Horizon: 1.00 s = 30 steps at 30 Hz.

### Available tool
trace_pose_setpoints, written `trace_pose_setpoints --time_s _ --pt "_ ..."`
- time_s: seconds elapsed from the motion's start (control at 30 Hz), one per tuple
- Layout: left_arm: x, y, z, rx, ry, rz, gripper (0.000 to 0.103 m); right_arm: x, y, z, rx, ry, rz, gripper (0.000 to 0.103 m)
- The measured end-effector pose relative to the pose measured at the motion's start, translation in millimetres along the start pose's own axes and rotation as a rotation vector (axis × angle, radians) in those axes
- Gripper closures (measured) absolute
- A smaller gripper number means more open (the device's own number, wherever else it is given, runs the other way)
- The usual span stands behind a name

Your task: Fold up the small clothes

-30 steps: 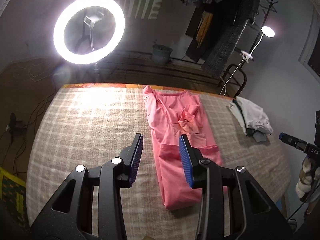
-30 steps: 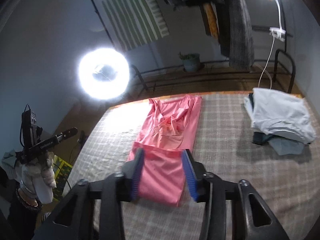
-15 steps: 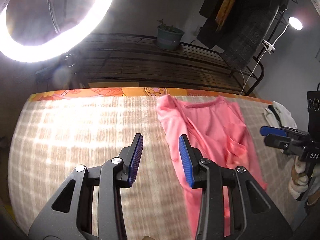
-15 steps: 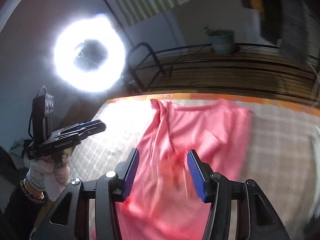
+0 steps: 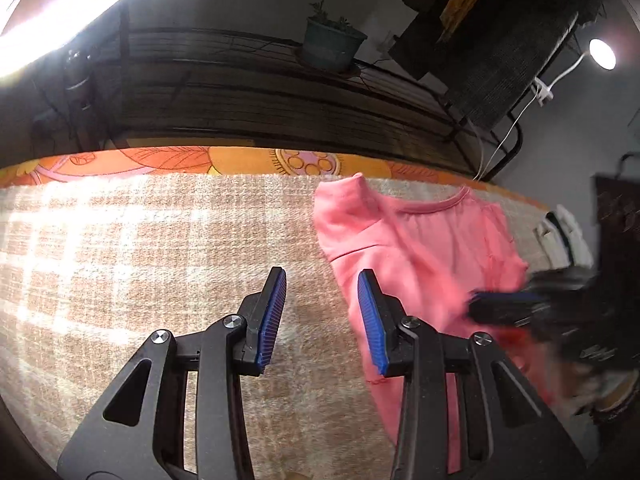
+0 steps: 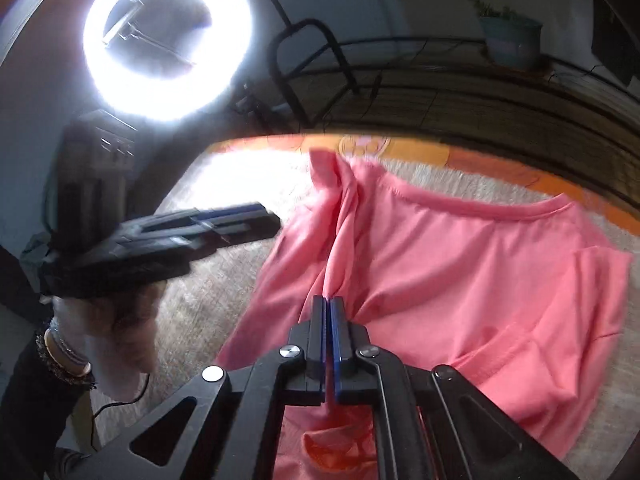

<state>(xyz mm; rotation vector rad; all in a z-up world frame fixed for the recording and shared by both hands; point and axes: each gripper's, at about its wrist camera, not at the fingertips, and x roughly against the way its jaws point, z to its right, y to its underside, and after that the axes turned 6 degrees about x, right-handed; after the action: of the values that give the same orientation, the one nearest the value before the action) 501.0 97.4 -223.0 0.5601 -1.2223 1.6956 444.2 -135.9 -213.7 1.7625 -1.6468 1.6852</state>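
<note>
A pink garment (image 5: pixel 424 248) lies on the checked table cover (image 5: pixel 140 264), its neckline toward the far edge. My left gripper (image 5: pixel 320 304) is open and empty, low over the cover just left of the garment's left edge. My right gripper (image 6: pixel 329 308) is shut on a raised fold of the pink garment (image 6: pixel 460 280) near its left side. The right gripper also shows blurred at the right of the left wrist view (image 5: pixel 520 308). The left gripper shows blurred at the left of the right wrist view (image 6: pixel 240 220).
A ring light (image 6: pixel 168 40) glares beyond the far left corner. An orange patterned border (image 5: pixel 200 160) marks the table's far edge, with a dark metal rack and a plant pot (image 5: pixel 332 44) behind. Pale folded clothes (image 5: pixel 564 232) lie at the far right.
Both grippers moved forward toward the garment's neckline end. The right gripper went from open to shut on a fold of the pink garment. The left stayed open.
</note>
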Motion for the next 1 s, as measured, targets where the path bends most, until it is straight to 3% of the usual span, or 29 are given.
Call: trace_pose_setpoints --time_s 0.13,0.2,0.23,0.37,0.47,0.5,0.53,0.63,0.83,0.9,1.0 --pt "-1.9 4.3 2.0 -0.038 -0.036 0.004 0.066 30.9 6.5 12.1 -0.097 -0.045 0.124 0.103" --pt "-2.1 0.6 1.2 -0.022 -0.041 0.014 0.066 12.2 8.5 18.1 -0.09 0.079 0.029 0.1" --pt "-3.5 -3.2 0.9 -0.005 -0.03 0.019 0.066 2.5 9.4 20.1 -0.097 0.099 -0.012 0.1" --pt "-17.4 -23.8 0.0 0.043 -0.008 0.027 0.066 -4.7 11.4 23.4 -0.12 0.051 0.008 0.1" --pt "-32.7 -36.7 -4.9 0.111 0.04 0.012 0.066 -1.0 11.7 22.1 -0.114 0.041 0.015 0.09" --pt "-37.7 -39.8 -4.5 0.121 0.039 0.015 0.066 2.8 10.9 20.1 -0.111 0.033 0.025 0.082" --pt "-40.0 -41.9 -2.2 0.116 0.024 0.038 0.066 10.7 9.2 21.3 -0.106 0.02 0.04 0.073" --pt "-51.3 -52.0 14.5 0.051 -0.073 0.052 0.066 36.6 11.7 24.3 -0.082 0.019 0.106 0.07" --pt "-39.5 -42.5 15.5 0.04 -0.015 0.058 0.066 91.7 36.4 91.1 -0.189 0.148 0.228 0.069" --pt "-31.1 -37.5 11.3 0.044 0.005 0.062 0.066 97.3 43.9 114.5 -0.238 0.166 0.242 0.069" --pt "-37.7 -35.6 12.3 0.021 -0.03 0.037 0.066 91.1 51.6 139.7 -0.278 0.166 0.218 0.069"
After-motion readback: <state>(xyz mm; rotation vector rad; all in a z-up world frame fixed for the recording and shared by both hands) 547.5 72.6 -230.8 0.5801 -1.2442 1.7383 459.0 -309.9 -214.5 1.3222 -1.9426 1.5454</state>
